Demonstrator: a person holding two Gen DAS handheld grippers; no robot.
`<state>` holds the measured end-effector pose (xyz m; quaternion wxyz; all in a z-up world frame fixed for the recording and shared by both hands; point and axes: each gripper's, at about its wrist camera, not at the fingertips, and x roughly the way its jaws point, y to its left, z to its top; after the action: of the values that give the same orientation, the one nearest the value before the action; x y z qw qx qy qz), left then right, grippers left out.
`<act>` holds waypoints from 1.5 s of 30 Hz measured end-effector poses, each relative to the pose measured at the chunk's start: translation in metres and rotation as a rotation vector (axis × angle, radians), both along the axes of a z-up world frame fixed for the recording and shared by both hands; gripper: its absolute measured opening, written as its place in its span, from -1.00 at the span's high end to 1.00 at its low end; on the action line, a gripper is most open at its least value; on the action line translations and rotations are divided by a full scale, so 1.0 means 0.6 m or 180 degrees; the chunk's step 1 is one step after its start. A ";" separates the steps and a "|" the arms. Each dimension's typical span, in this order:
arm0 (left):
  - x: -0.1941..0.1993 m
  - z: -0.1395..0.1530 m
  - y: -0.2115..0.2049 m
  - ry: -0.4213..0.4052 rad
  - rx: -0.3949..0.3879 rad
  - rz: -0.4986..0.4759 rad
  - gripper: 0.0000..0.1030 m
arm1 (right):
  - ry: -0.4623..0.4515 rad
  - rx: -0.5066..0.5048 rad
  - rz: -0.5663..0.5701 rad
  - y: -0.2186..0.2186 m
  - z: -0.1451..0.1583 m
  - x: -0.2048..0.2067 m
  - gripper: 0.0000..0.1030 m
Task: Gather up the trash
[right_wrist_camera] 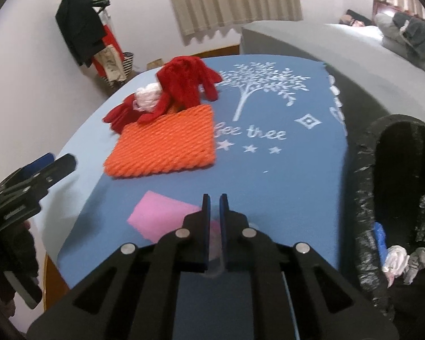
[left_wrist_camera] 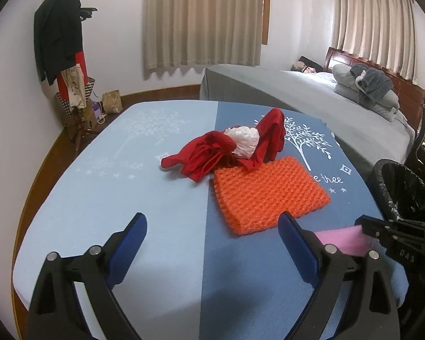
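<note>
The right gripper (right_wrist_camera: 214, 198) sits nearest its own camera, its black jaws drawn almost together over the near edge of a flat pink paper square (right_wrist_camera: 160, 216) on the blue tablecloth (right_wrist_camera: 269, 175); a pink blur shows in the narrow gap, but whether the paper is actually pinched cannot be told. The left wrist view shows only a corner of that pink square (left_wrist_camera: 340, 239), behind the right gripper's black body. The left gripper (left_wrist_camera: 212, 226) hovers with its blue-padded jaws spread wide and nothing between them.

Beyond lies an orange ribbed foam mat (left_wrist_camera: 269, 192), and past it a crumpled red cloth (left_wrist_camera: 212, 153) wrapped around a white wad of paper (left_wrist_camera: 245, 140).

At the table's right edge stands a bin lined with a black plastic bag (right_wrist_camera: 365, 198). Only the right wrist view looks into it: white and grey scraps (right_wrist_camera: 396, 260) lie inside.
</note>
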<state>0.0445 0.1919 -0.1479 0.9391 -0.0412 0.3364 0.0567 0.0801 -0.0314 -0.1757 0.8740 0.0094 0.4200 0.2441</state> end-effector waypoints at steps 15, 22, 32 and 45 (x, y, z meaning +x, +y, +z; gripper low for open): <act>0.003 -0.004 0.006 0.0006 -0.0017 0.0055 -0.78 | 0.0047 -0.0067 0.0186 0.023 -0.003 -0.012 -0.06; -0.002 -0.004 0.015 -0.0009 -0.0033 0.0090 -0.78 | -0.0141 -0.0125 -0.0059 0.001 0.017 -0.007 -0.34; -0.023 0.001 0.022 -0.0052 -0.0027 0.0117 -0.78 | -0.0274 0.0019 0.0182 0.023 0.043 -0.022 -0.37; -0.059 -0.006 0.051 -0.0032 -0.0007 0.0268 -0.78 | -0.0130 -0.0027 0.0510 0.080 0.018 -0.045 -0.37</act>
<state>0.0089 0.2224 -0.1517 0.9375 -0.0567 0.3297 0.0957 0.0532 0.0165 -0.1649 0.8601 -0.0330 0.4026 0.3116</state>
